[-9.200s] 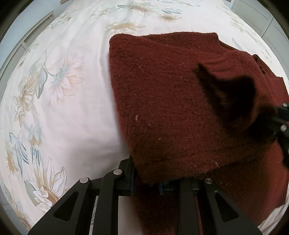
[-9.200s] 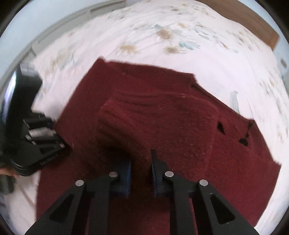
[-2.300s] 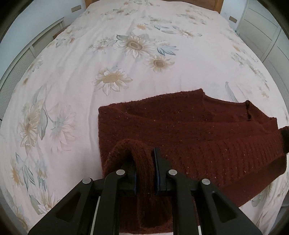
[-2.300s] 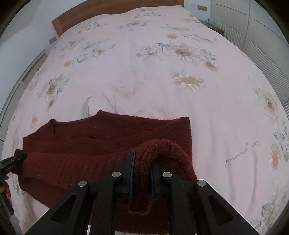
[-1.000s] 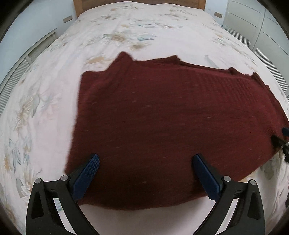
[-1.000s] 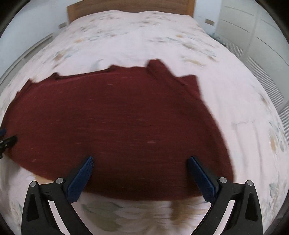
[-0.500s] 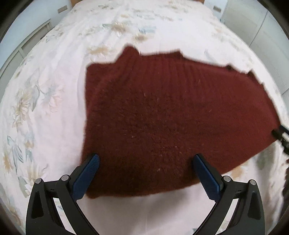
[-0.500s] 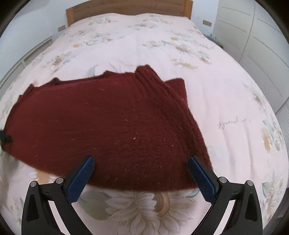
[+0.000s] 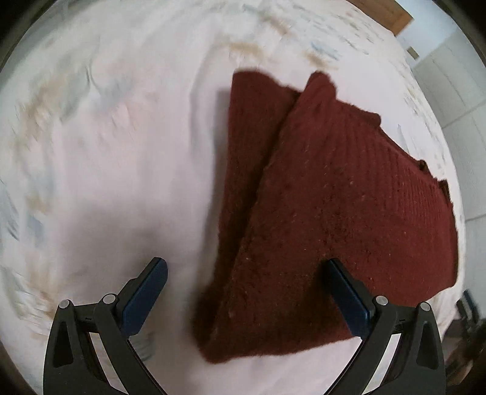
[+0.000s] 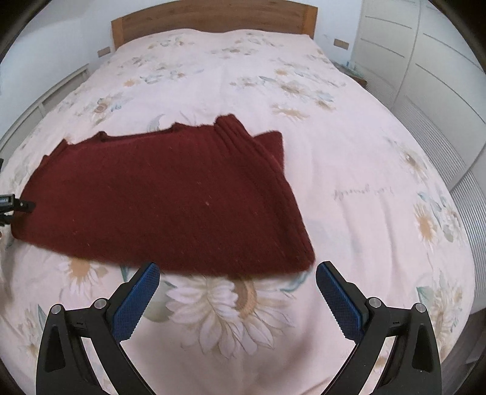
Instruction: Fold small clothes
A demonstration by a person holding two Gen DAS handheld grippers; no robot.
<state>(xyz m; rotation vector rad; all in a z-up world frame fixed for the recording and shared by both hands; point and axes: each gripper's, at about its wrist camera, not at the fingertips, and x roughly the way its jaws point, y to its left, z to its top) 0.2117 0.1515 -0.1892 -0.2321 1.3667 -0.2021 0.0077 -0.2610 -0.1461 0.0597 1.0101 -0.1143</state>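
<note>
The dark red sweater (image 10: 170, 200) lies folded on the bed (image 10: 364, 170), on the flowered cover toward its near end. It shows as a flat, layered bundle with one ribbed edge stacked on top along its right side, so the fold itself looks largely done. A lower layer sticks out past the top one on the left side in the left wrist view (that frame is smeared by motion, so how neatly the edges line up is hard to judge). What may remain is a last fold in half or some squaring of the edges, if the person wants a tighter bundle.

The left tongs (image 9: 246, 297) are spread wide with nothing between the pads, hanging just over the near left corner of the sweater and angled across it. The right tongs (image 10: 237, 297) are spread wide too and empty, held level just short of the sweater's near edge, over a printed flower, pointing up the bed toward the headboard (image 10: 212, 18).
</note>
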